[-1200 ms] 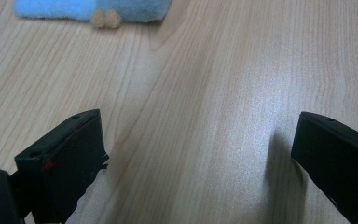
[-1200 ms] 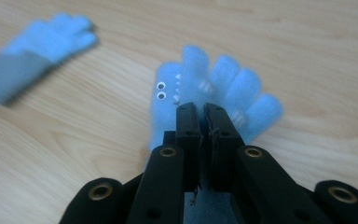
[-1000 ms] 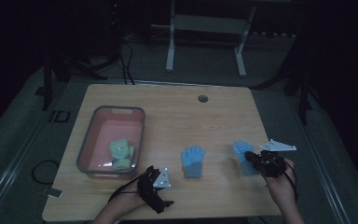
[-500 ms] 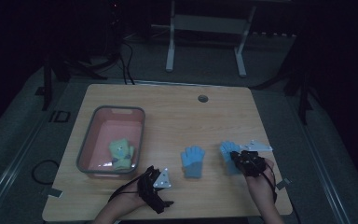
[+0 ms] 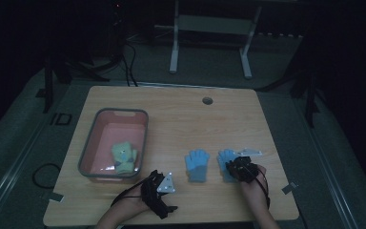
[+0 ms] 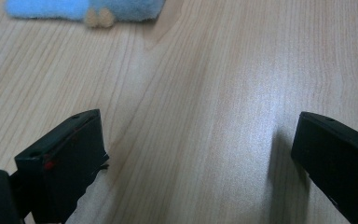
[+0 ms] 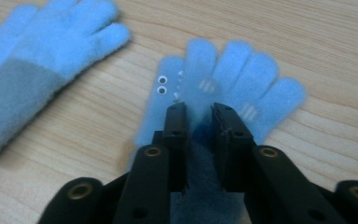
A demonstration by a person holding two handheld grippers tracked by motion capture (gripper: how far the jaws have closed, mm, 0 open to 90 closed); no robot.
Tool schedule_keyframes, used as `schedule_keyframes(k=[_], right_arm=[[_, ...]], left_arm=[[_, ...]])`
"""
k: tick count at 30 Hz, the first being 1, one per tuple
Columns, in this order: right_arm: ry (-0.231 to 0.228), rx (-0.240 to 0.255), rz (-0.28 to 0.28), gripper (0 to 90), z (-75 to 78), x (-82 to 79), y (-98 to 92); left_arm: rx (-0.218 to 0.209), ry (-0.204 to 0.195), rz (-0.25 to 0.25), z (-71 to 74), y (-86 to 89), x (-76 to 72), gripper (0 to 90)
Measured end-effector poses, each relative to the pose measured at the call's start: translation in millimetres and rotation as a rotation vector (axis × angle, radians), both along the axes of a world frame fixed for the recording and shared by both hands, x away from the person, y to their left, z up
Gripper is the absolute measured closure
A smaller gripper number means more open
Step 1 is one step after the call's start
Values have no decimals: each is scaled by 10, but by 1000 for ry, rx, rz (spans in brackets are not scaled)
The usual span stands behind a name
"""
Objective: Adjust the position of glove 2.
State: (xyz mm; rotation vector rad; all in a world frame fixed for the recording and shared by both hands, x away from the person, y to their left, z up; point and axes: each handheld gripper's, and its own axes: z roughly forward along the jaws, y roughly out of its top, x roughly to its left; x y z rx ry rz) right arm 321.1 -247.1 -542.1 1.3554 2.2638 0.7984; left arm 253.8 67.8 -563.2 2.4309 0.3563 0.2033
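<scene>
The right claw (image 5: 236, 168) is down on the right-hand blue glove (image 5: 226, 159), and the right gripper view shows it well: the two black jaws stand a narrow gap apart with the glove's grey cuff bunched between them. They have just been opening from a tight pinch, and whether the pads press the fabric right now is hard to say.

This glove lies flat on the wooden surface (image 5: 171, 109), its long axis running from the person toward the far edge, cuff nearest the person and fingers (image 7: 256, 74) pointing away. Its thumb side carries two small googly eyes (image 7: 161, 85).

Just beside it, to its left, lies the other blue glove (image 5: 197, 165), also flat. In the high view it points the same way, fingers away and grey cuff toward the person, so the two sit roughly parallel, apart but close.

Over on the near left, the left claw (image 5: 164, 207) rests low over bare wood, jaws spread wide with nothing between them.

Further left stands a grey-rimmed pink bin (image 5: 143, 138) with a green glove (image 5: 124, 157) lying inside.
</scene>
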Motion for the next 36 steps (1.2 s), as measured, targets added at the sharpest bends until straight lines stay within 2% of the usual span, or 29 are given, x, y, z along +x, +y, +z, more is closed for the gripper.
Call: schedule_keyframes(k=[4, 8, 12, 14, 16, 18, 21, 22, 23, 28, 29, 36], right_arm=[[-2, -14, 38, 665, 75, -9, -38], [-16, -26, 99, 625, 189, -40, -105], [-38, -27, 170, 622, 279, -49, -218], [-44, -1, 222, 637, 318, -46, -284], [-41, -7, 244, 655, 357, -28, -349], [-52, 7, 291, 655, 394, -6, -413], [-60, 1, 317, 640, 422, 19, -462], [-64, -4, 339, 639, 430, 34, -483], [-62, 11, 373, 631, 432, 68, -522], [-19, 21, 393, 600, 359, 148, -561], [4, 29, 403, 589, 262, 183, -560], [7, 43, 425, 582, 75, 233, -486]], left_arm=[[0, -3, -2, 1, 2, 3, 29], [3, -3, 0, 0, 4, 4, 29], [0, -3, -1, -3, 3, 1, 29], [1, -2, -2, -3, 5, 4, 29], [-6, 3, 0, -9, 9, 6, 29], [-7, 1, 0, -11, 9, 6, 29], [-3, -2, -4, -7, 6, 4, 29], [-4, -2, -5, -7, 4, 2, 29], [-6, -3, -5, -8, 4, 1, 29], [-4, -3, -9, -8, 7, 3, 29], [-4, -3, -10, -9, 9, 4, 29], [-5, -3, -9, -9, 11, 4, 29]])
